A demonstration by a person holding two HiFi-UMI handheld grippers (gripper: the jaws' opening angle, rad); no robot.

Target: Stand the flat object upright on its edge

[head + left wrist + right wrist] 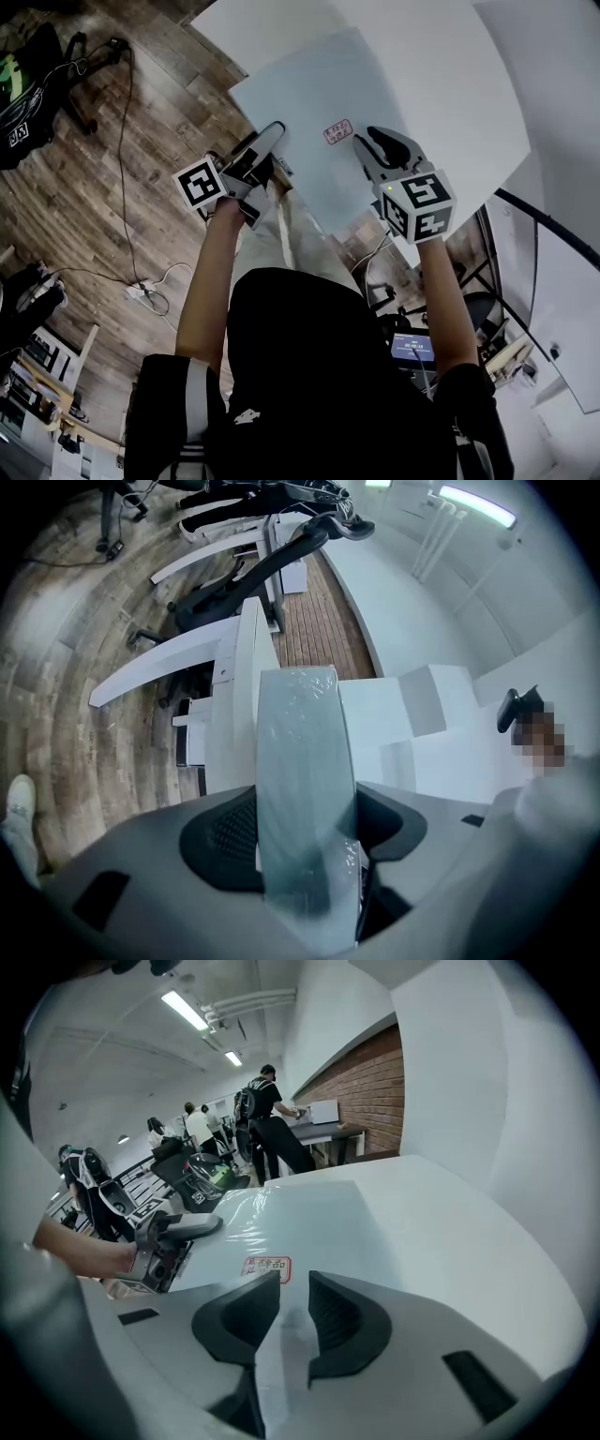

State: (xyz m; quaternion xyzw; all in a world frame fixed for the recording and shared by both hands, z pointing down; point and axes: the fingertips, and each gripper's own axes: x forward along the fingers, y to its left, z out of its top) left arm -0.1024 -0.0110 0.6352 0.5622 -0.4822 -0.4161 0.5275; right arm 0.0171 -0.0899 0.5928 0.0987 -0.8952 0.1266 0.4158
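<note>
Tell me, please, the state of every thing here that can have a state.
left gripper: open, with the sheet's edge between its jaws but not clamped.
right gripper: shut on the sheet's near edge.
sheet: wrapped in plastic film, lying flat on the table, not yet upright.
label: stuck on the sheet, facing up.

The pale blue-grey flat rectangular panel [309,103] is wrapped in glossy, slightly wrinkled clear plastic film (1 red-printed paper label [337,131] is stuck on it). The white table [450,66] looks smooth and matt. The brown plank floor [122,159] shows wood grain.
</note>
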